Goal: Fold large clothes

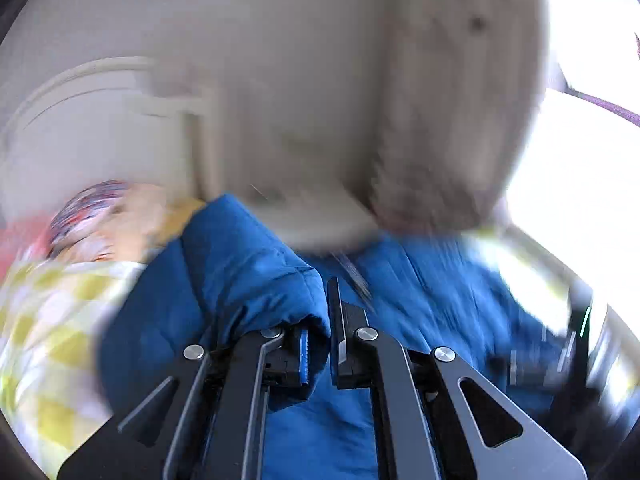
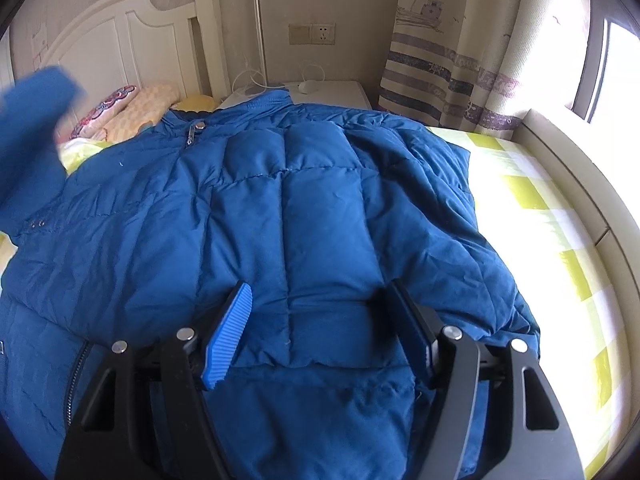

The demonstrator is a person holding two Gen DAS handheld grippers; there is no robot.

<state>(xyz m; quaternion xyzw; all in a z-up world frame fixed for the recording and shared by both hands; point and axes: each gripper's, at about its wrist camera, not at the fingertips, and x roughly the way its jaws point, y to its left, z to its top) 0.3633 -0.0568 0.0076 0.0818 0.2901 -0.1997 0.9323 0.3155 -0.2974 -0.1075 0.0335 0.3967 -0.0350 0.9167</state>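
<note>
Left wrist view: your left tool (image 1: 318,344) is pinching a fold of the blue jacket (image 1: 248,280). Right wrist view: your right tool (image 2: 320,320) hovers spread over the jacket's hem; the jacket (image 2: 280,200) lies on the bed (image 2: 560,240), collar pointing away.

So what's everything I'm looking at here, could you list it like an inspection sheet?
Surface: bed with yellow-checked sheet.
Job's things: blue puffer jacket spread across the bed, zip near the collar.
Clutter: patterned pillows by the headboard.
Grippers: left gripper shut on a fold of the jacket; right gripper open over the lower edge of the jacket.
Cables: white cables on the nightstand.
Surroundings: white headboard, wall socket, striped curtain, bright window.
</note>
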